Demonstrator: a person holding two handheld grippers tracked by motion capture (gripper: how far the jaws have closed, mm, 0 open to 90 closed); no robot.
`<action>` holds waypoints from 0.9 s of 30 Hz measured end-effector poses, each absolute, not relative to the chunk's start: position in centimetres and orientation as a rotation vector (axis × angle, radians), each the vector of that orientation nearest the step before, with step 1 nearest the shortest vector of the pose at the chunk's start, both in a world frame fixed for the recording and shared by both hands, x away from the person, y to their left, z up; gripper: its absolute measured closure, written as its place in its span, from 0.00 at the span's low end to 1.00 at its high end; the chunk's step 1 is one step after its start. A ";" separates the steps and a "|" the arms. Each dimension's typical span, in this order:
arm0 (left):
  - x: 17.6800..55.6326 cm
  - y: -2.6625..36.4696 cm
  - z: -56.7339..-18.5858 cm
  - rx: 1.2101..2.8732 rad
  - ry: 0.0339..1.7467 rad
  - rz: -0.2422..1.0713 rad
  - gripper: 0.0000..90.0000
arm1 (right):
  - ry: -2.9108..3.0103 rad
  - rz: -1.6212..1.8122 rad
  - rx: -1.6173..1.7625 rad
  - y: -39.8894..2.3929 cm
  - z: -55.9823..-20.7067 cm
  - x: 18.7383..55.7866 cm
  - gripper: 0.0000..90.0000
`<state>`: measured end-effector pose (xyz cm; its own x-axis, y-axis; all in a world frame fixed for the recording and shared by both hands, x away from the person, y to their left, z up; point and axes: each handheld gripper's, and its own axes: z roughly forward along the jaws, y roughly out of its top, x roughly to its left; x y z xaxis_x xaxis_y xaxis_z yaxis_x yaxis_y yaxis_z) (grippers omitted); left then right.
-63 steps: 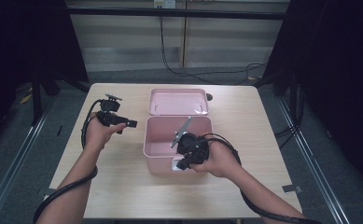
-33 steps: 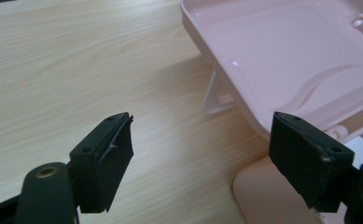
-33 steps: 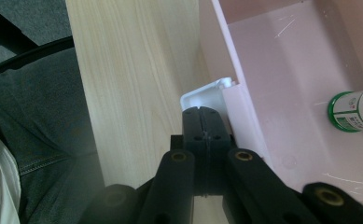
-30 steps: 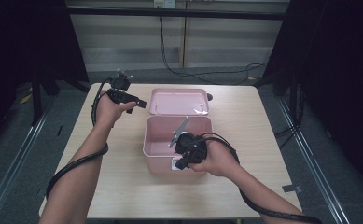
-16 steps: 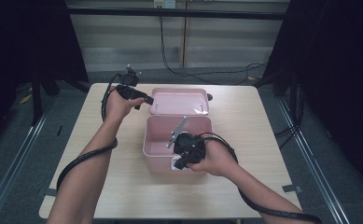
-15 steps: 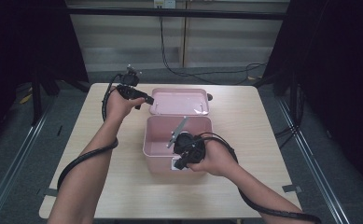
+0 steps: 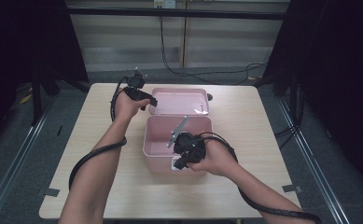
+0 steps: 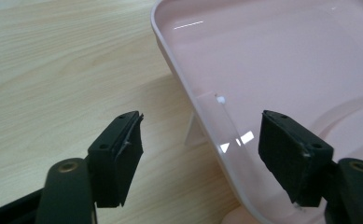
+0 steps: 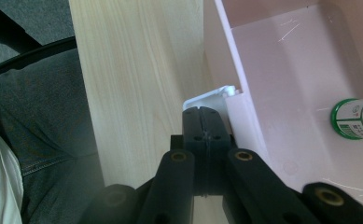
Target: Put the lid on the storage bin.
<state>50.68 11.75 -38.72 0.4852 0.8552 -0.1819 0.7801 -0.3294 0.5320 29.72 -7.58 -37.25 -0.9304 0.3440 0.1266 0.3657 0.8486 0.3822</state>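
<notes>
With the left tool (image 8: 200, 161) half open and its jaws just closing astride the near-left rim of the pink lid (image 7: 179, 101) lying flat on the bench (image 7: 272, 140) behind the box (image 7: 156, 151), which the shut right tool (image 9: 206, 122) braces at its white latch (image 9: 207, 97), the thin rim could slip out.

You see the table (image 7: 123, 196) lit evenly from above, bright against a nearly black room on both sides. Soft, short shadows sit under the pink box (image 7: 156, 149). In the left gripper view, white glare streaks cross the glossy lid (image 8: 282, 70), and the 2 near jaws look slightly soft. In the right gripper view, the bottom edge blurs and darkens.
</notes>
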 end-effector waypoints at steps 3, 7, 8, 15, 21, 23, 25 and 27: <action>51.1 11.5 -38.9 2.165 1.349 0.163 0.37 | -2.968 -0.648 -0.558 -7.7 -37.3 29.8 1.00; 51.7 11.1 -38.9 2.158 1.371 0.172 0.40 | -2.956 -0.654 -0.565 -7.8 -37.4 29.9 1.00; 51.9 11.1 -38.9 2.152 1.372 0.177 0.41 | -2.956 -0.653 -0.564 -7.8 -37.4 29.9 1.00; 53.1 10.6 -38.9 2.147 1.401 0.193 0.49 | -2.947 -0.674 -0.554 -7.9 -37.5 30.0 1.00; 54.0 10.0 -39.4 2.139 1.454 0.196 0.63 | -2.942 -0.666 -0.550 -7.8 -37.4 30.2 1.00; 54.1 9.8 -39.7 2.131 1.470 0.178 0.69 | -2.938 -0.679 -0.550 -7.9 -37.5 30.2 1.00; 54.1 9.7 -39.9 2.133 1.476 0.170 0.76 | -2.929 -0.677 -0.560 -8.0 -37.5 30.2 1.00; 54.1 9.8 -39.6 2.137 1.501 0.184 0.85 | -2.927 -0.684 -0.565 -8.0 -37.5 30.2 1.00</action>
<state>54.09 9.81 -39.63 0.3770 0.9087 -0.1793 0.8383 -0.2525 0.4833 30.24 -8.01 -37.48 -0.9283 0.3345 0.1623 0.3718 0.8320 0.4117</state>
